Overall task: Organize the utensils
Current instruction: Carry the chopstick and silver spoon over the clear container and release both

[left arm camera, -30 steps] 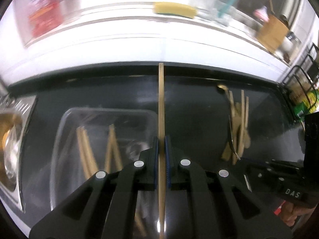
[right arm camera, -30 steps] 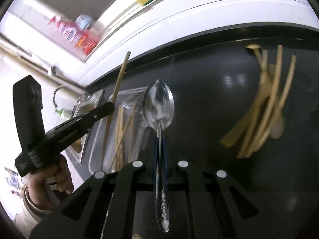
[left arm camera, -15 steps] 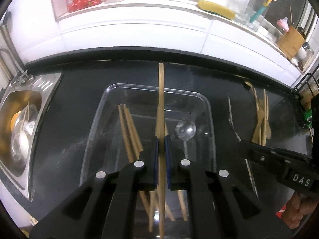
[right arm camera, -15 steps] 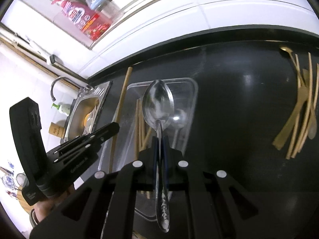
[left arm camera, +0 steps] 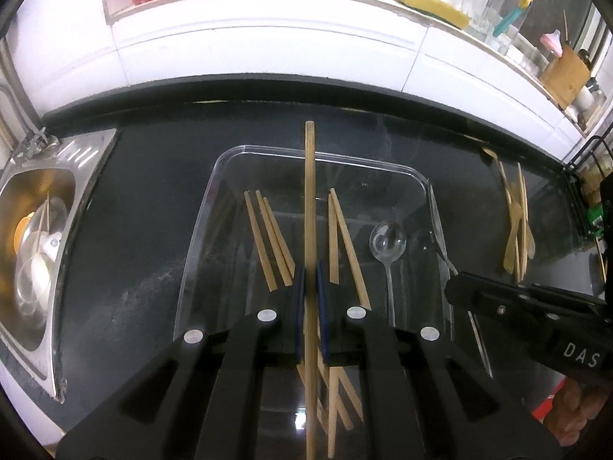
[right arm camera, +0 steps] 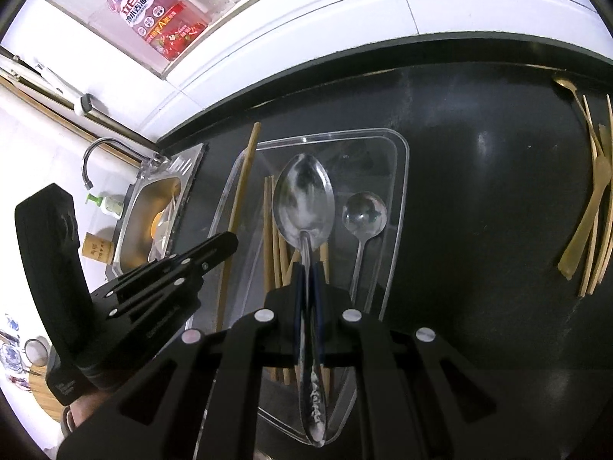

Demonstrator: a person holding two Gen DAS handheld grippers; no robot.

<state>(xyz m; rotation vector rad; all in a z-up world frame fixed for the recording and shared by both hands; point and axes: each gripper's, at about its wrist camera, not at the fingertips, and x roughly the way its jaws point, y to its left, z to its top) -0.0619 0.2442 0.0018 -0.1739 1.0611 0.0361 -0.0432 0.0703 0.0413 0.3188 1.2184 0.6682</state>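
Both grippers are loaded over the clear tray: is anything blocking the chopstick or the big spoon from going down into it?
Nothing visible. The tray is lidless; only loose chopsticks and a small spoon lie inside, under the left gripper's chopstick and the right gripper's spoon.

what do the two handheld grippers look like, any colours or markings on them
Both the left gripper and the right gripper are matte black with angular cut-out frames, round silver screw heads and blue-padded fingers. The right gripper's body carries white letters "DAS".
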